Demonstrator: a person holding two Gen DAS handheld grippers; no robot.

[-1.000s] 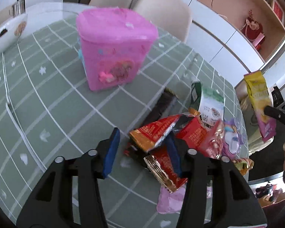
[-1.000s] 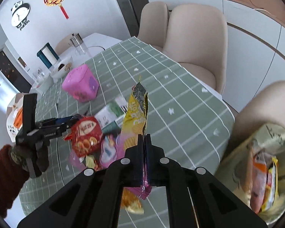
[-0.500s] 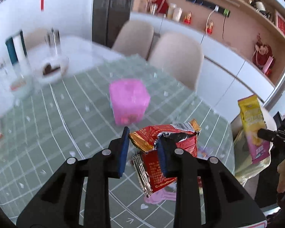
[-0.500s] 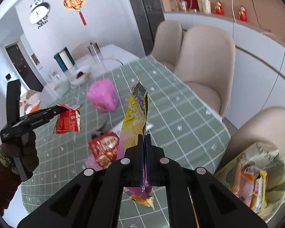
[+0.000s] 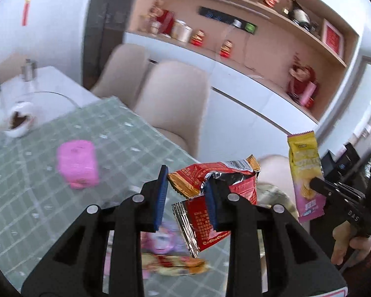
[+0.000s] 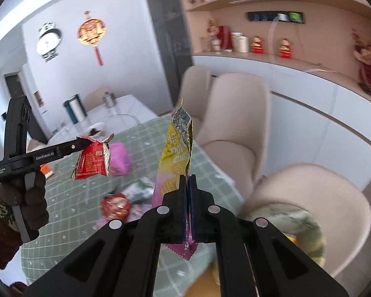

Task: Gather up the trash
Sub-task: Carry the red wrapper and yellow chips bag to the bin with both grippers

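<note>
While each hand-held gripper grasps its wrapper, left (image 5: 185, 195) the red snack wrapper (image 5: 217, 193), right (image 6: 188, 198) the yellow chip bag (image 6: 176, 153), carry both over the trash bag (image 6: 306, 220) before releasing.

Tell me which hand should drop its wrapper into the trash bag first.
Right, probably. The right gripper, shut on the yellow wrapper, hangs nearest the trash bag on the chair; the left gripper holds its red wrapper over the table.

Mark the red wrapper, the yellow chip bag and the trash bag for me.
red wrapper (image 5: 210, 227), left wrist view, its red lower half.
yellow chip bag (image 6: 176, 158), right wrist view, its yellow upper half.
trash bag (image 6: 309, 225), right wrist view, its pale rim on the chair.
</note>
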